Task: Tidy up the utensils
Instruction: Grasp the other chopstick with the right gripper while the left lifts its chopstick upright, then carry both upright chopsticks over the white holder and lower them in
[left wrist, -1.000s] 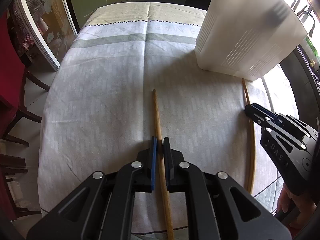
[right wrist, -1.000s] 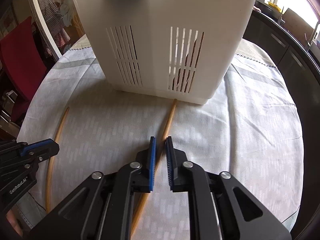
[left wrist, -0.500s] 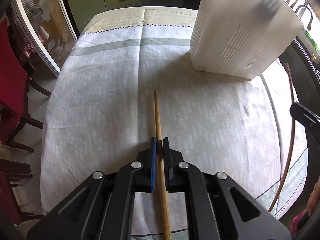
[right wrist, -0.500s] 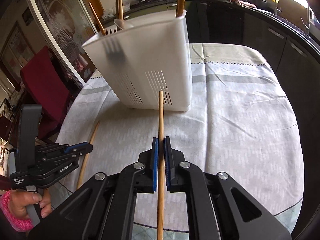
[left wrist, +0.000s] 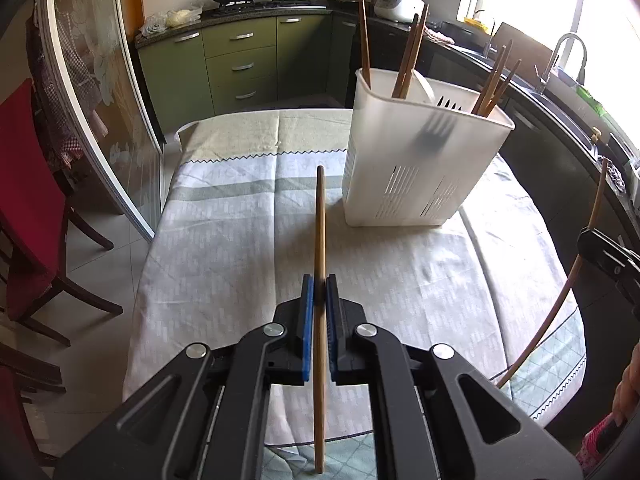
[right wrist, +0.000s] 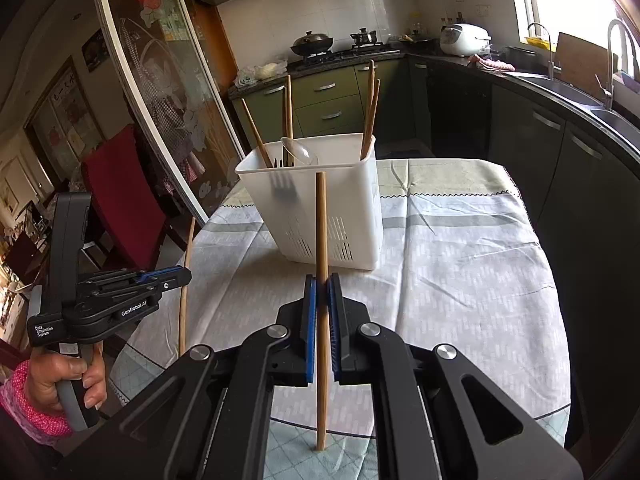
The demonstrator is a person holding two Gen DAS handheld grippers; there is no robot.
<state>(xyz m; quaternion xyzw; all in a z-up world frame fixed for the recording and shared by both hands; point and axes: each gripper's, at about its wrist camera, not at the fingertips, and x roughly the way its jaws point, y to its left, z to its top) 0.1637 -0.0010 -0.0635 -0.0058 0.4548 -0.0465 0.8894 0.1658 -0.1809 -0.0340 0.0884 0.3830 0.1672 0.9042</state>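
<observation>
**Two chopsticks aloft, holder at the far side**

Your left gripper (left wrist: 319,294) pinches one chopstick (left wrist: 320,240) above the table (left wrist: 224,264); your right gripper (right wrist: 322,294) pinches another chopstick (right wrist: 321,232). The utensil holder (left wrist: 416,168) stands on the cloth ahead, right of the left chopstick. More chopsticks (left wrist: 408,56) and a fork (right wrist: 282,184) stand inside it.

Home kitchen, green cabinets (left wrist: 240,64), gas stove (right wrist: 344,54), sink tap (left wrist: 568,56), rice cooker (right wrist: 464,38)
</observation>
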